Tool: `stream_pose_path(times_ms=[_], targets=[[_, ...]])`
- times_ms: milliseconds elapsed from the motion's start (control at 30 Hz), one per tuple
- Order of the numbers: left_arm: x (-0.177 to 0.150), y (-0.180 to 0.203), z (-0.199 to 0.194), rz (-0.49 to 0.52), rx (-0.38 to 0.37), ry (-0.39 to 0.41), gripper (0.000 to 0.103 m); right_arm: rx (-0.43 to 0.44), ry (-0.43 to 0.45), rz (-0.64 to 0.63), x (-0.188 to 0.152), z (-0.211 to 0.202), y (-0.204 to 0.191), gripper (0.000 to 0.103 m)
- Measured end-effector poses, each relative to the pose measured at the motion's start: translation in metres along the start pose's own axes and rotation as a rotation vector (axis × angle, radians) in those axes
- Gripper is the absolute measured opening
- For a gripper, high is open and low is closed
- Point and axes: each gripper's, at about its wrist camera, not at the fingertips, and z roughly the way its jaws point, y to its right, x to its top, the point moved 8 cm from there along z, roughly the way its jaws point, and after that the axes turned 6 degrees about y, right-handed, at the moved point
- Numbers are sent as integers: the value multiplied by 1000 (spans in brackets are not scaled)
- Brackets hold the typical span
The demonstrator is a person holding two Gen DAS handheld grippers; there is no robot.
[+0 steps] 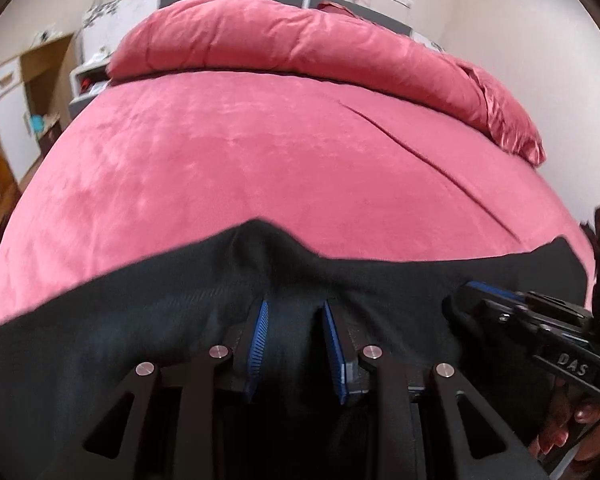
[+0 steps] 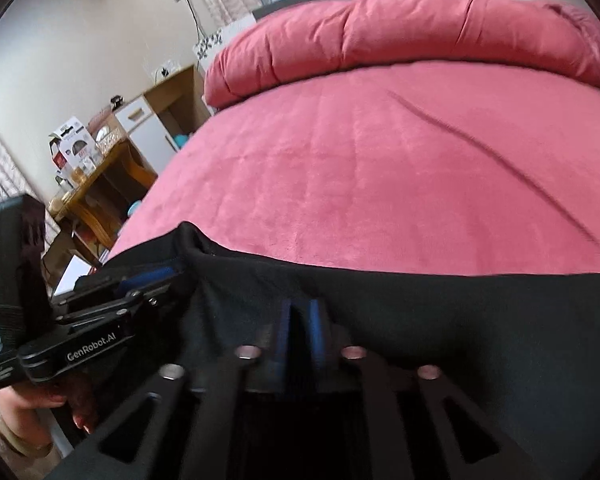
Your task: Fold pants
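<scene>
Plainly, at this moment:

Pants: black pants point(image 1: 148, 320) lay across the near part of the bed, their upper edge raised into a small peak ahead of the left gripper; the dark cloth filled the near half of both wrist views point(image 2: 440, 320).

Left gripper: the left gripper point(image 1: 296, 336) had its blue-padded fingers point(image 1: 258, 340) pressed in on a bunched fold of the black fabric, which filled the gap between them. In the right wrist view the same tool point(image 2: 140, 284) sat at the near left, gripping the pants at a raised corner.

Right gripper: the right gripper point(image 2: 300, 332) had its blue pads drawn close together with a thin ridge of dark cloth pinched between. From the left wrist view it point(image 1: 472, 292) entered at the near right, its tips buried in the fabric edge.

Hands: bare fingers point(image 1: 556, 432) wrapped the right tool's handle; another hand point(image 2: 40, 404), with a bangle at the wrist, held the left tool.

Bed: a pink bedspread point(image 1: 260, 152) covered the mattress, one long crease running along the right side.

Duvet: a rolled pink duvet point(image 1: 300, 36) lay across the far end.

Furniture: a wooden table point(image 2: 96, 184) with boxes stood at the far left, beside a white-fronted cabinet point(image 1: 8, 116).
</scene>
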Motion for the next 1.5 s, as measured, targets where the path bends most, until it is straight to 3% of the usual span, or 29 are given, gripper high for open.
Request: stream_pose_path(times_ms=[33, 67, 333, 533, 800, 1067, 1100, 1200, 1333, 1500], targets=[[-3, -3, -5, -23, -4, 6, 28, -16, 10, -13, 0, -8, 1, 35], [-6, -6, -10, -54, -9, 12, 28, -37, 18, -26, -1, -16, 4, 36], [-39, -29, -42, -121, 30, 37, 31, -207, 76, 123, -9, -93, 84, 36], [-52, -35, -39, -138, 50, 11, 32, -421, 145, 330, -30, -175, 184, 43], [-54, -30, -36, -135, 67, -11, 40, -575, 271, 662, -62, -250, 294, 43], [-54, -31, -34, -140, 72, -30, 41, -571, 325, 799, -58, -250, 365, 40], [-54, -31, -33, -142, 75, -30, 41, -570, 329, 805, -57, -248, 368, 40], [-54, -31, -30, -128, 86, -32, 41, -548, 323, 781, -50, -247, 373, 15], [-55, -31, -29, -124, 86, -33, 41, -606, 314, 722, -47, -263, 361, 12], [-55, -31, -29, -119, 84, -37, 41, -600, 288, 815, -70, -257, 373, 12]])
